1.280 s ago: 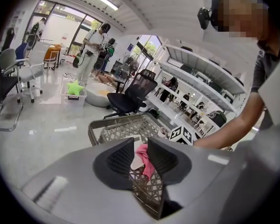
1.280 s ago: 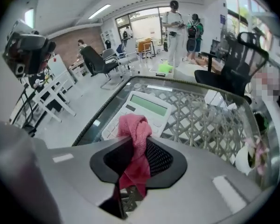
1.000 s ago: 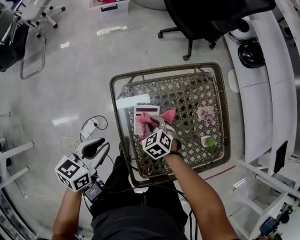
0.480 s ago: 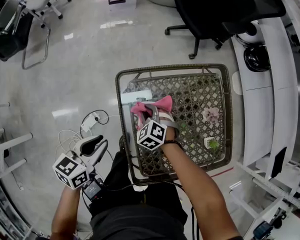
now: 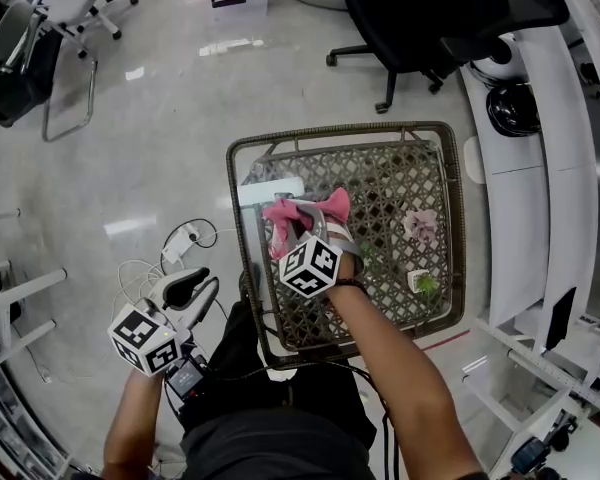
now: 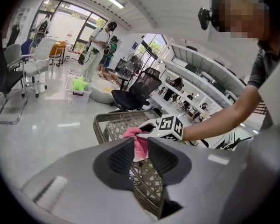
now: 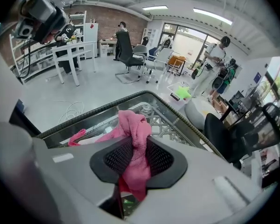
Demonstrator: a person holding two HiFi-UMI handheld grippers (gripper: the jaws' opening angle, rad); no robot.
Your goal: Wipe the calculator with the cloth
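My right gripper is shut on a bunched pink cloth and presses it down on the near left part of the wicker table. In the right gripper view the cloth fills the gap between the black pads. The calculator lies under the cloth and is mostly hidden. A white slab shows just beyond the cloth; I cannot tell whether it is part of the calculator. My left gripper hangs off the table's near left corner, above the floor. It is open and holds nothing.
A pale pink crumpled thing and a small green and white item lie on the table's right side. A black office chair stands beyond the table and a white desk to its right. Cables lie on the floor.
The right gripper slid the cloth a little toward the table's far side and rolled. A white framed face that showed under the cloth is now covered. The left gripper stayed put.
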